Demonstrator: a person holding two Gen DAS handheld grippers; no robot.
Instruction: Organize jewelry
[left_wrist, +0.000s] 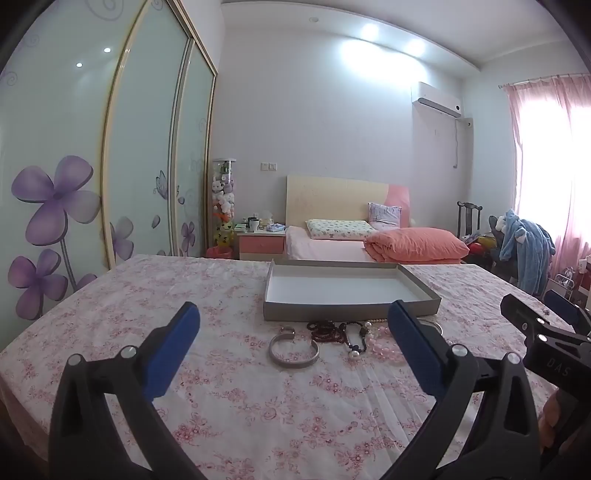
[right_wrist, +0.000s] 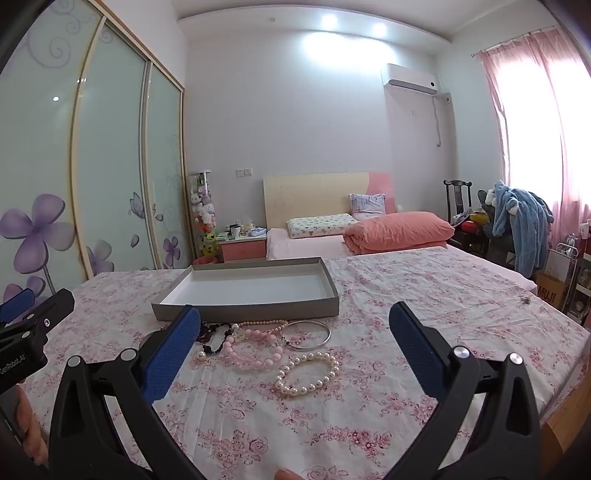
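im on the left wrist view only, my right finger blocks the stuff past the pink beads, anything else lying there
Observer: Yes, a white pearl bracelet lies on the cloth, nearer to you than the pink beads.
Operator: and that silver arc behind my finger
Observer: It is a full thin silver ring, lying flat just in front of the grey box.
Operator: is the right gripper holding anything
Observer: No, the right gripper is open with nothing between its fingers.
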